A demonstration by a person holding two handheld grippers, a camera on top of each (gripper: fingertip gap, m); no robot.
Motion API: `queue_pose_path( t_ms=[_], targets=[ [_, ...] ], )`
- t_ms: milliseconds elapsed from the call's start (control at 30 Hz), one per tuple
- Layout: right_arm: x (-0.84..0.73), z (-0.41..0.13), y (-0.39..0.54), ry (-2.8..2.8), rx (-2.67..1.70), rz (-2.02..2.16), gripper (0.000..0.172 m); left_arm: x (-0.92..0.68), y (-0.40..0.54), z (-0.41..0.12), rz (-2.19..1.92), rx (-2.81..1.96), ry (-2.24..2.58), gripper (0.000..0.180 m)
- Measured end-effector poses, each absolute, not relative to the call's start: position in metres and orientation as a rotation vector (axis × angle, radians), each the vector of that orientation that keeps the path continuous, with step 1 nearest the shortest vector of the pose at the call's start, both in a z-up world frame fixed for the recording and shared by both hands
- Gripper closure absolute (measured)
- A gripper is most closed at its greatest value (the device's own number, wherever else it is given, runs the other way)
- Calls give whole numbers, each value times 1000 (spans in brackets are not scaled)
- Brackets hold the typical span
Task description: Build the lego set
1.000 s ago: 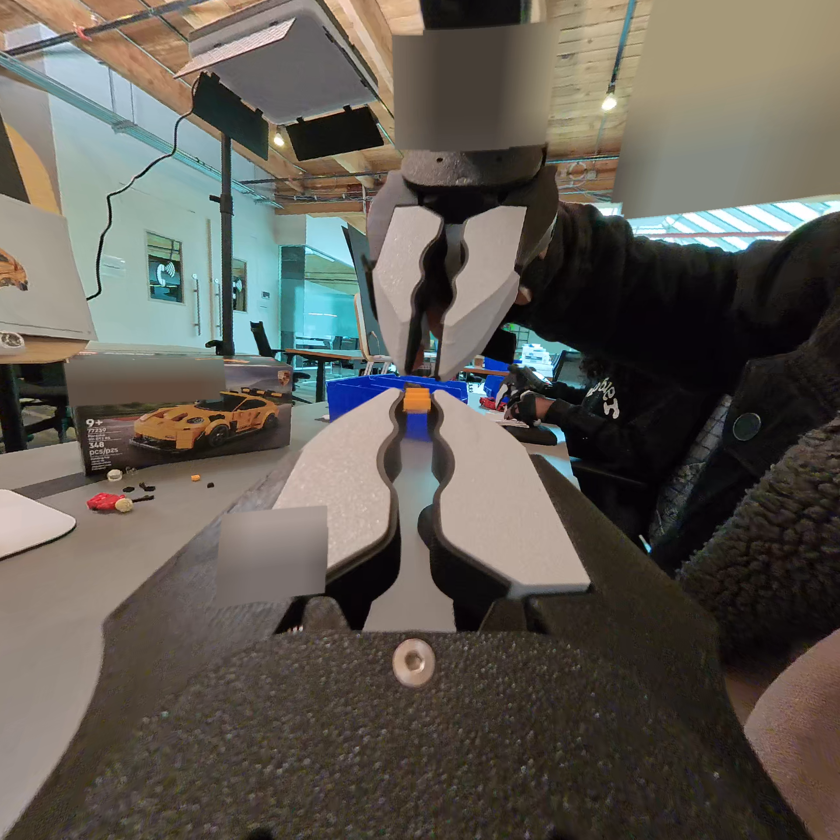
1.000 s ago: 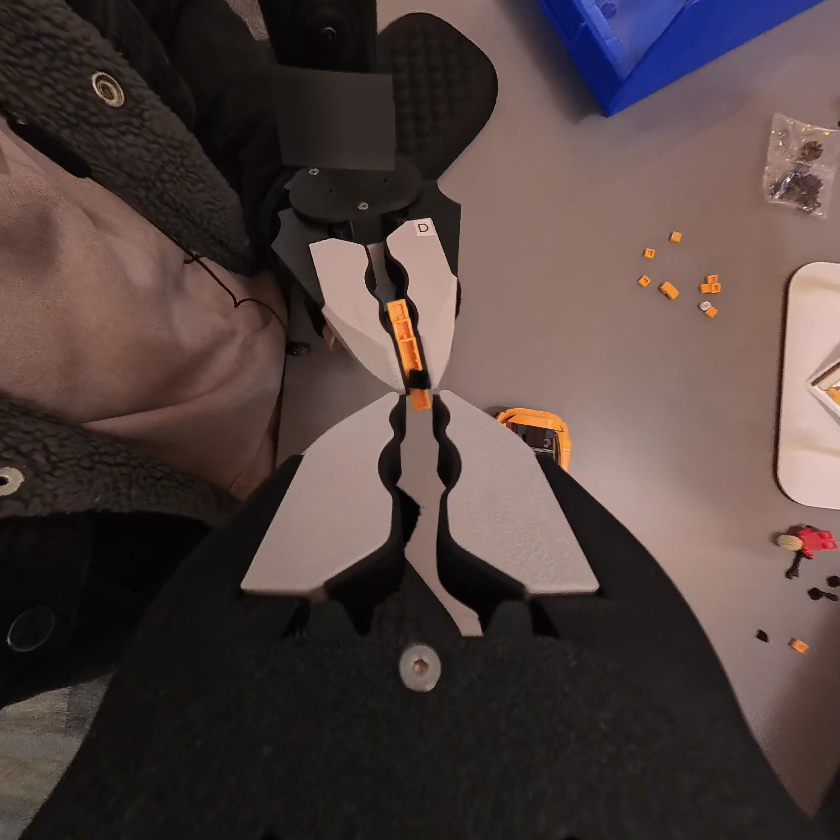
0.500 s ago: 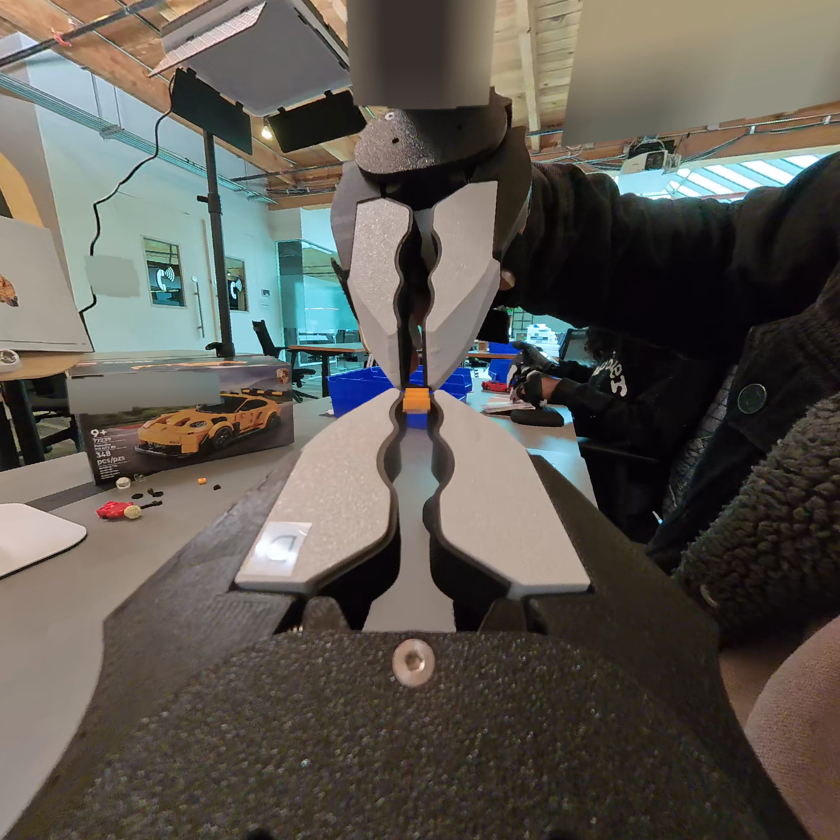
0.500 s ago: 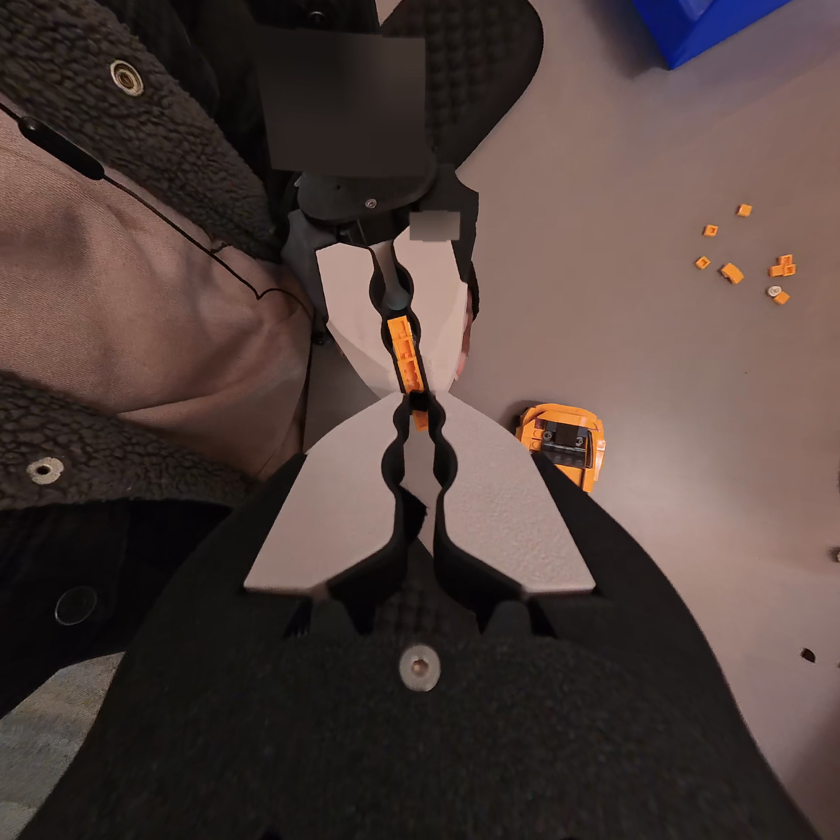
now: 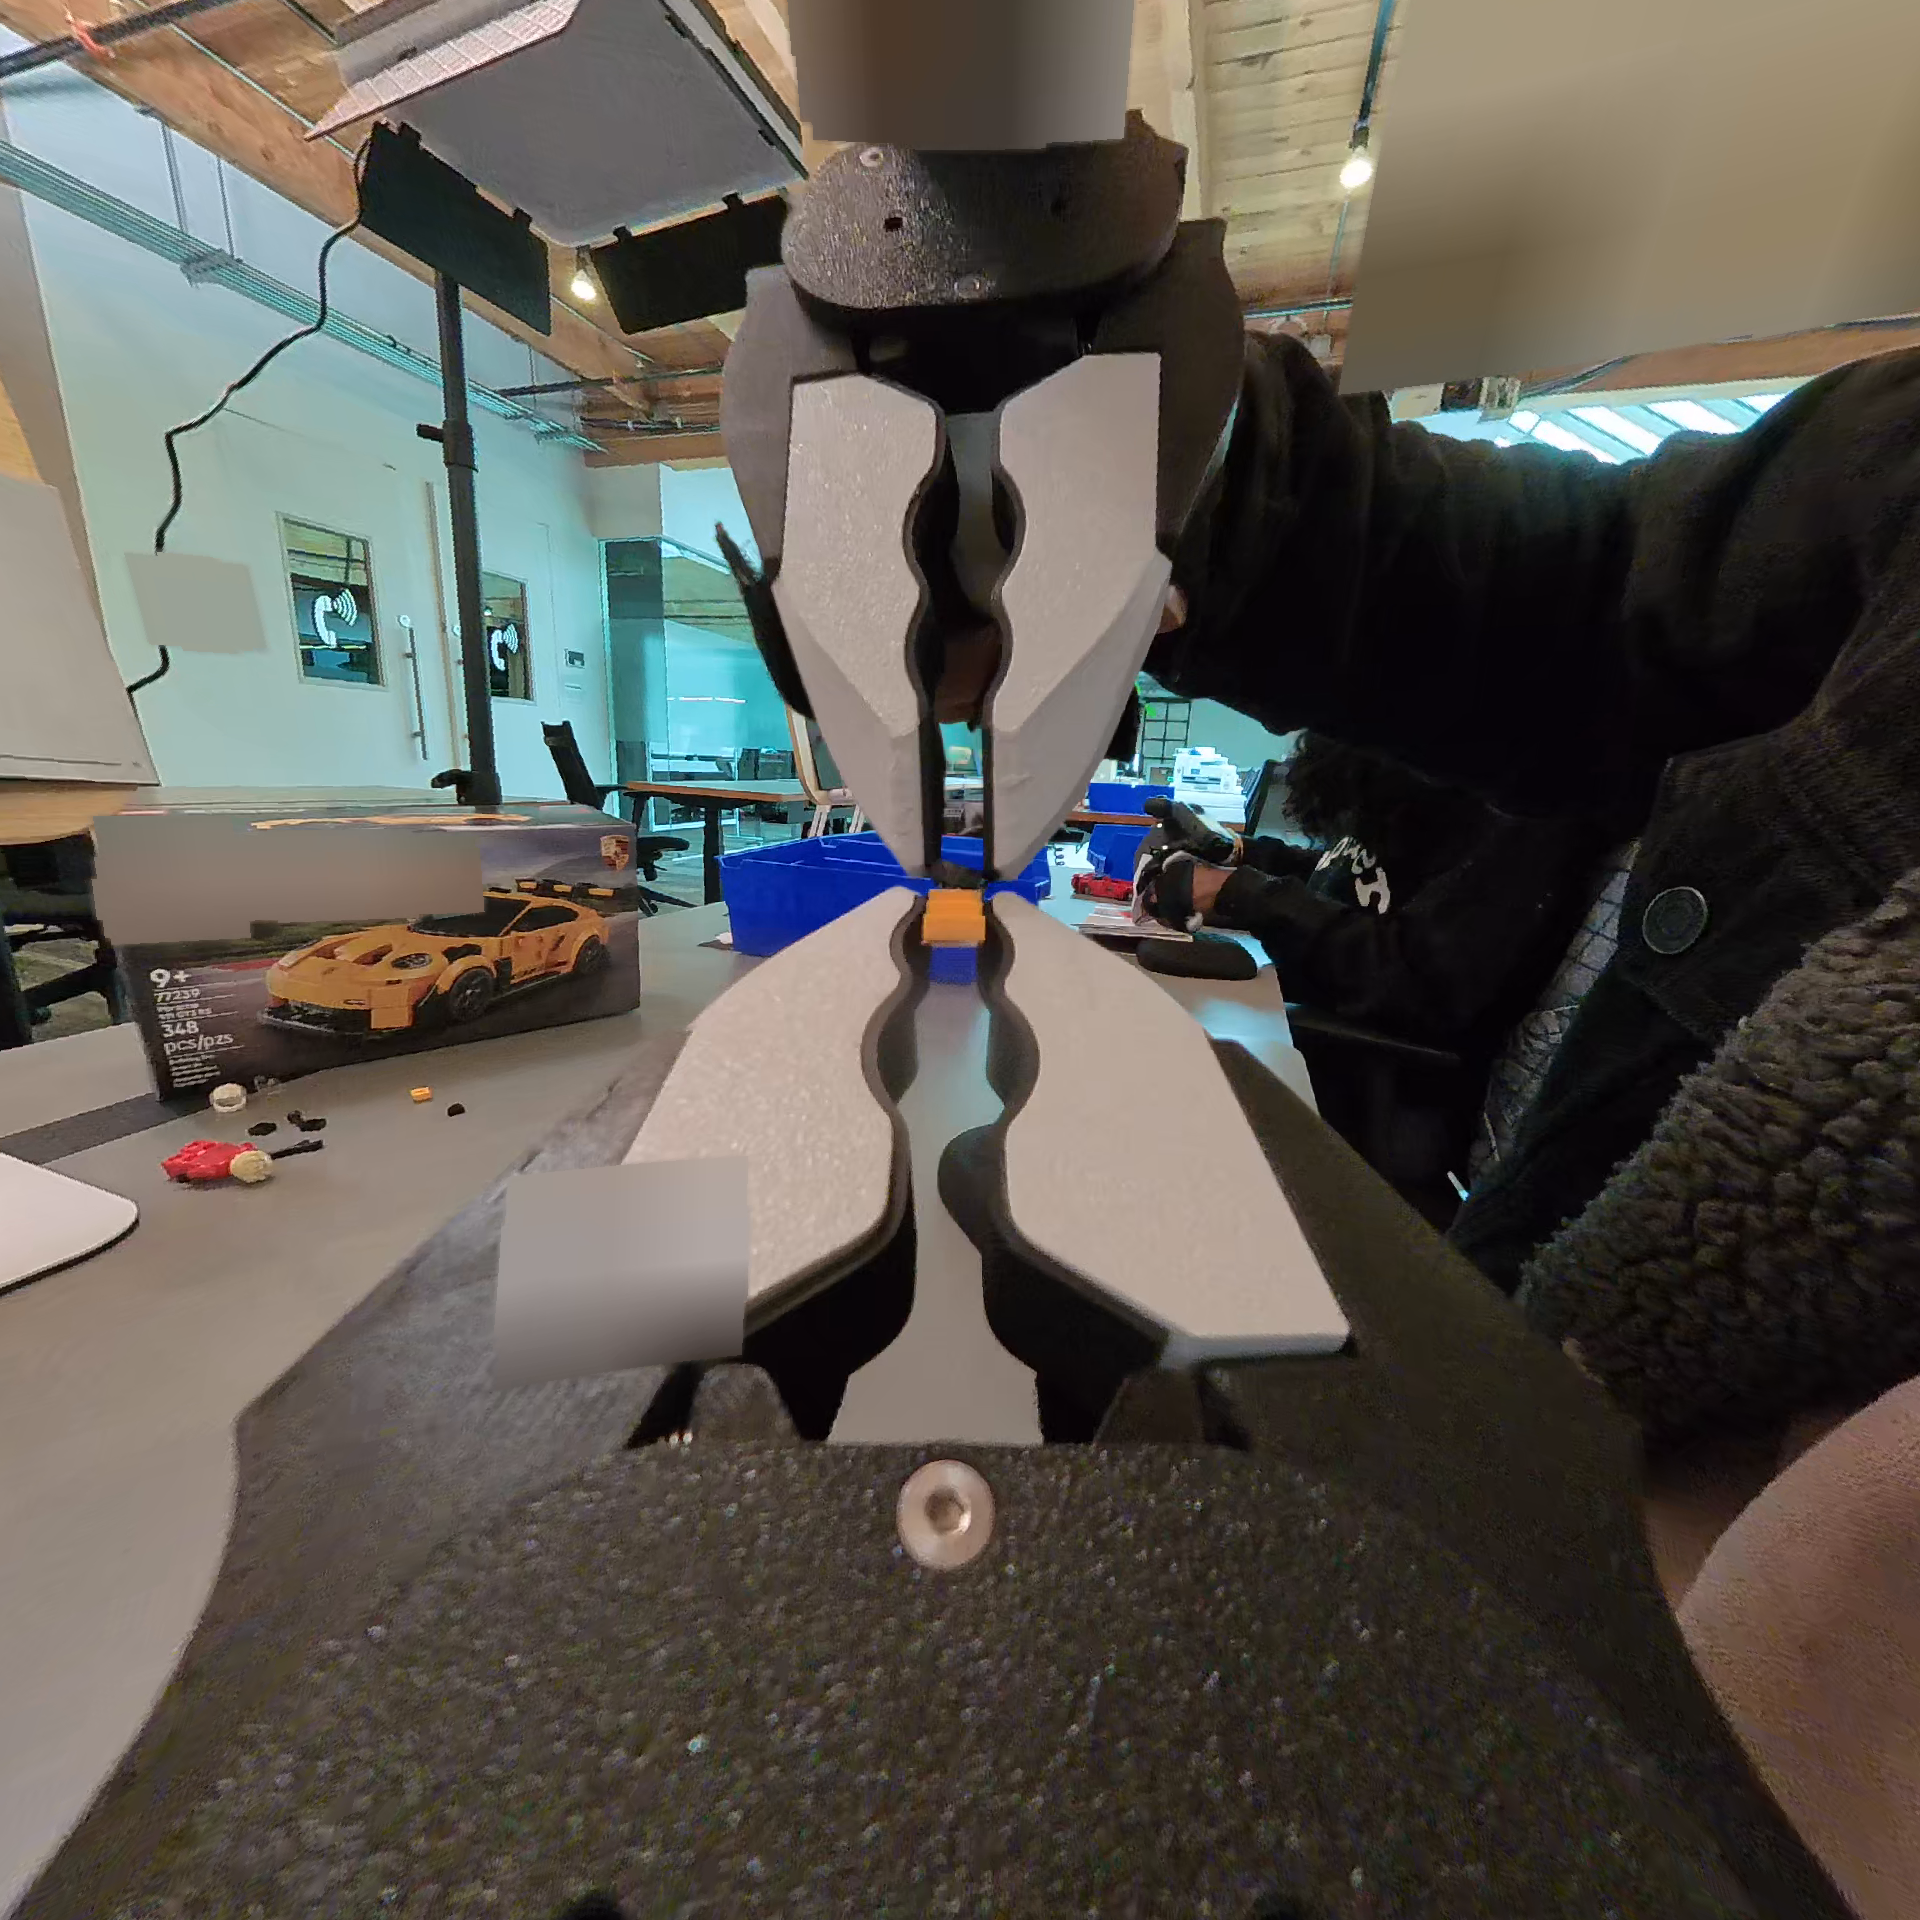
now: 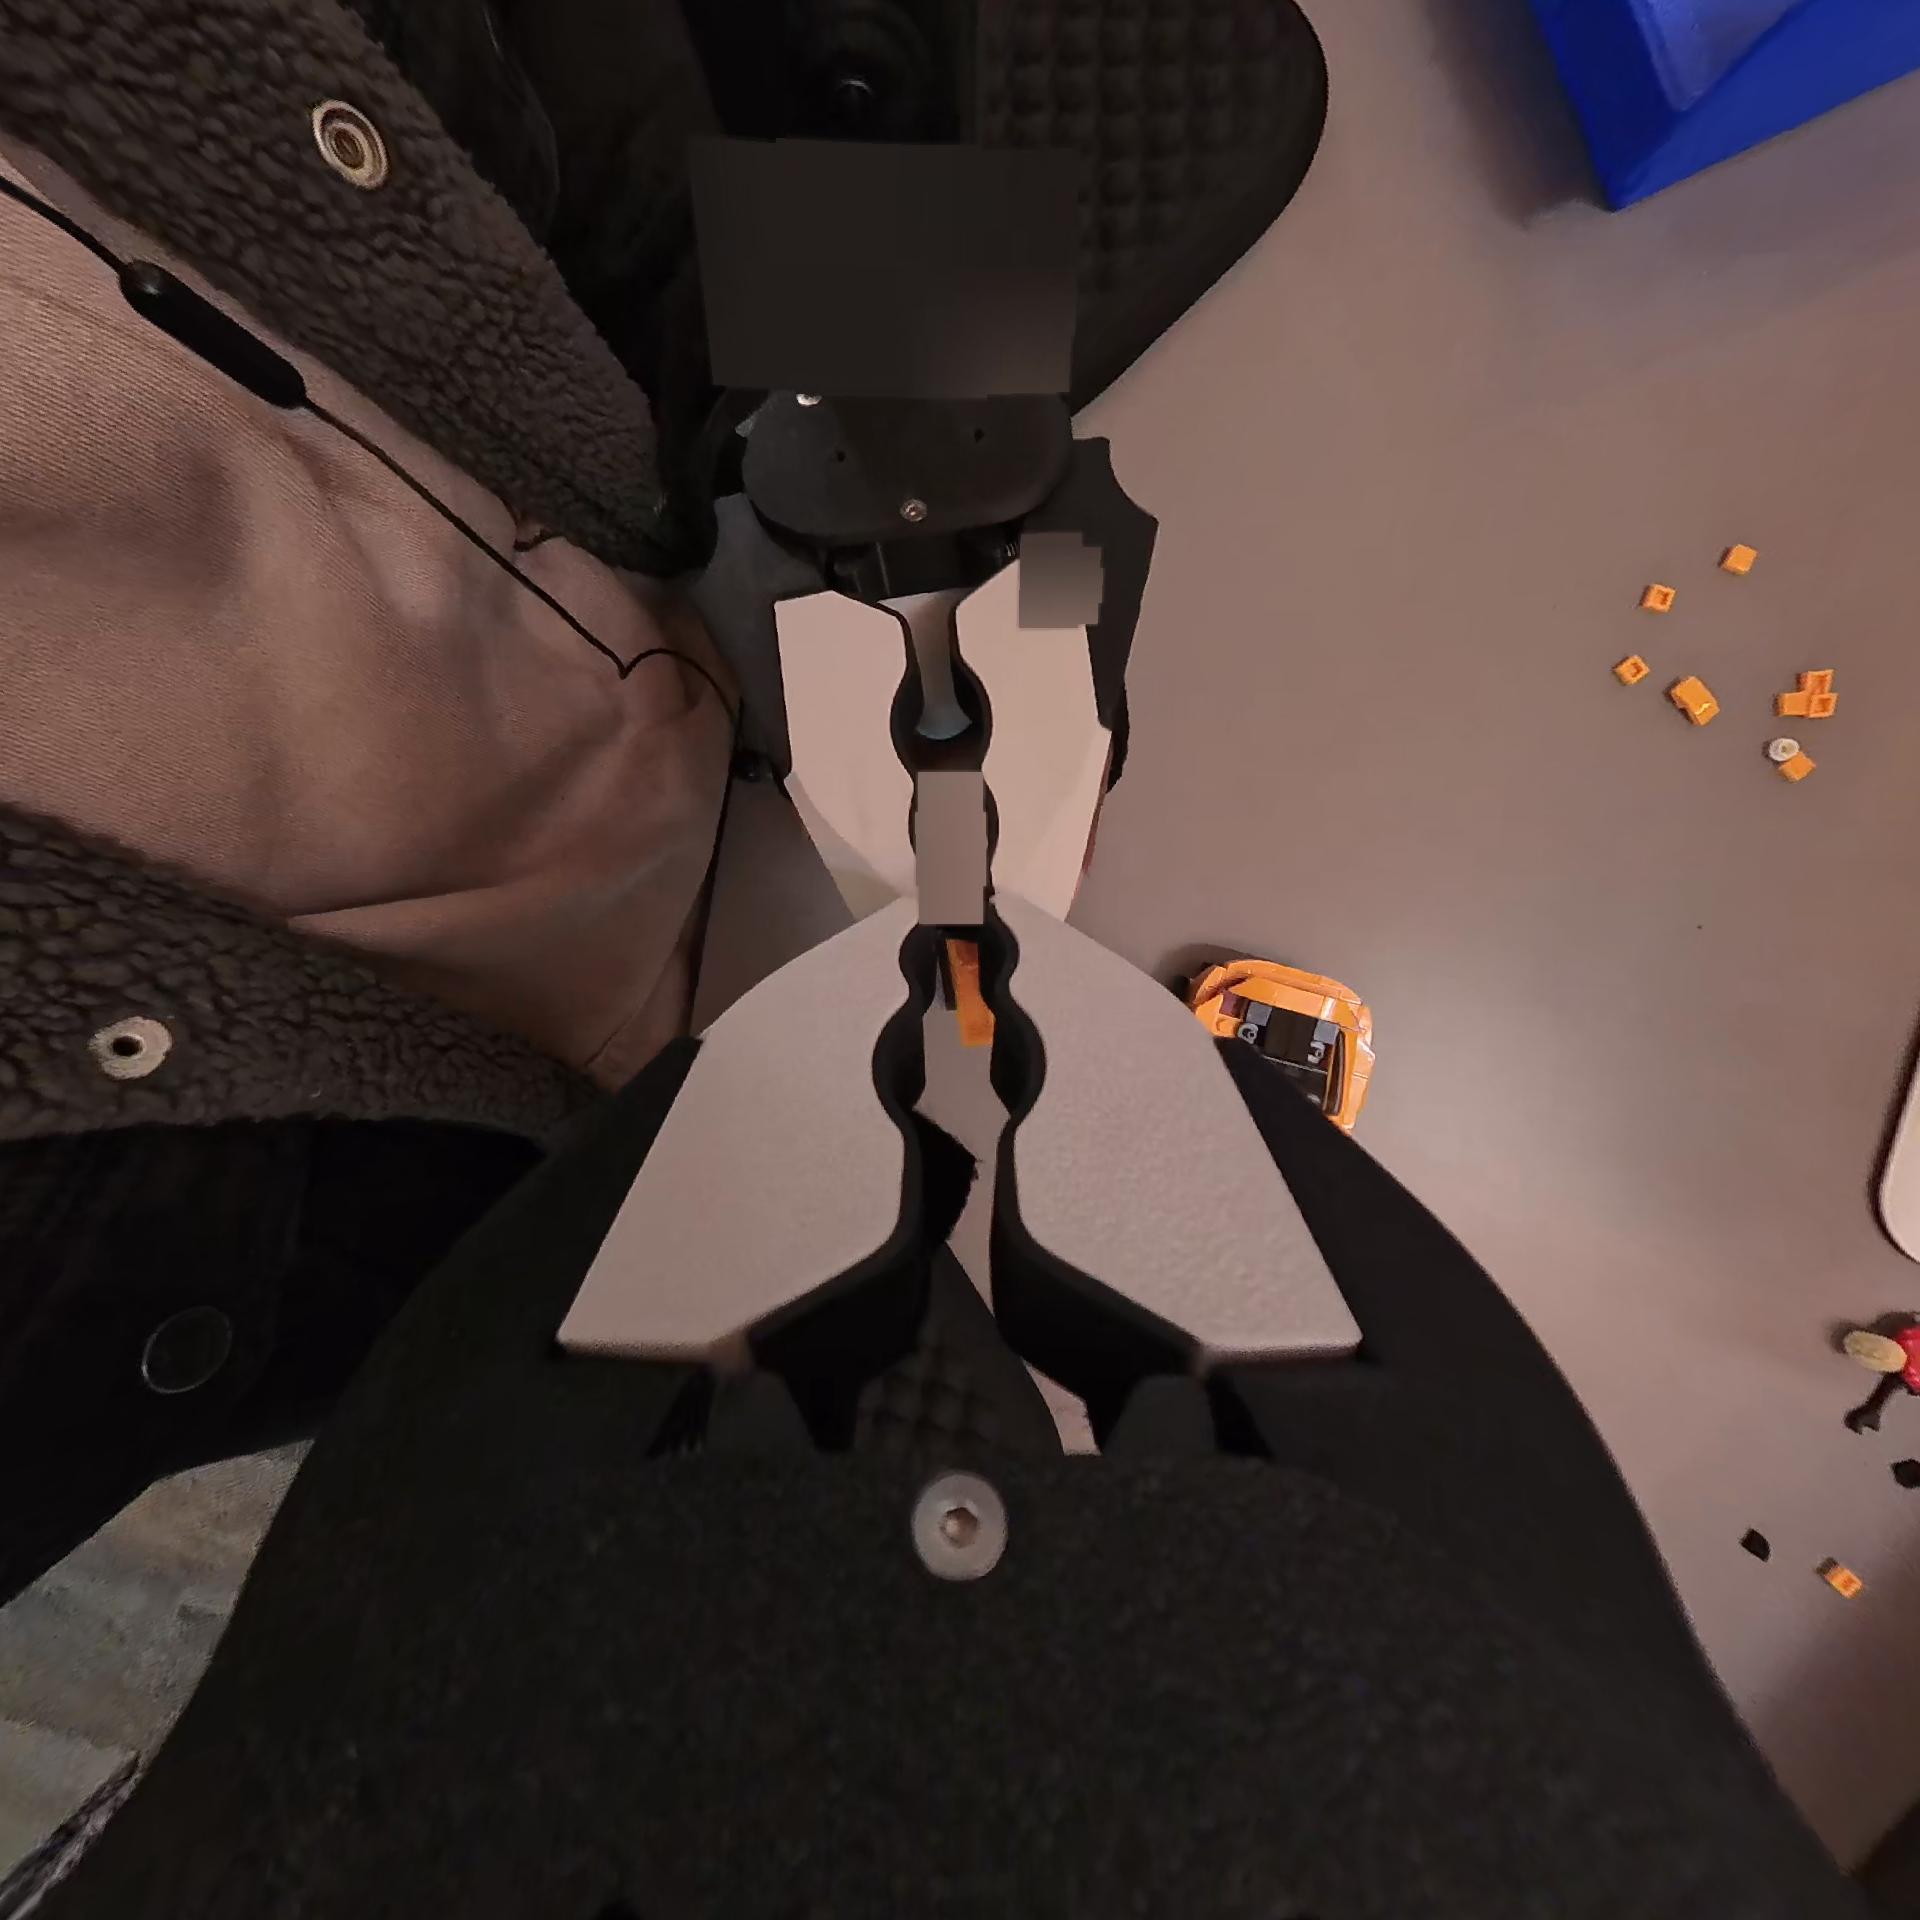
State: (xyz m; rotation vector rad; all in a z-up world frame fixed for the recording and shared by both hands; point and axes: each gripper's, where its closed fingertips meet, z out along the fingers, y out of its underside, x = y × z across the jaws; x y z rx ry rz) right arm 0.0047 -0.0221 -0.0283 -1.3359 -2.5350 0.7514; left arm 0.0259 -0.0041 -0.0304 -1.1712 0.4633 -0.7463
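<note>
My left gripper (image 5: 954,906) clamps orange brick (image 5: 953,918), pads tight on both sides. My right gripper (image 6: 961,940) comes tip to tip, narrow on small dark piece (image 5: 957,868) atop brick. Both above grey table (image 6: 1455,935); open room rightward, orange model (image 6: 1288,1029) just beside, blue bin (image 6: 1714,94) at far edge.

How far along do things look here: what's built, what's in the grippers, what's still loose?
Built: a partly assembled orange car section sits on the table. In hand: the left gripper pinches an orange piece; the right gripper, pointing down, meets it tip to tip, with a dark piece at its fingertips. Still loose: small orange bricks and a red minifigure.
</note>
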Motion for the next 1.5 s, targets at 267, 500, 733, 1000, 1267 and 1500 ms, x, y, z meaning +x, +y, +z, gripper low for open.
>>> queue_pose_path(
  t_ms=[267,500,733,1000,1267,1500],
  targets=[
    [6,-28,-25,-2614,-1334,741,164,26,-8,-28,-769,-1148,467,172],
    [6,-26,-26,-2636,-1319,742,161,27,-11,-25,-803,-1128,469,172],
    [5,-22,-27,-2619,-1285,759,160,26,-12,-23,-838,-1118,459,172],
    [4,-7,-27,-2433,-1033,744,151,15,-13,-14,-1038,-1099,382,172],
    [-2,-15,-23,-2044,-592,364,134,12,-12,-6,-1231,-1134,349,172],
    [-6,-17,-20,-1891,-499,282,136,18,-17,-3,-1342,-1147,365,173]
  ],
)
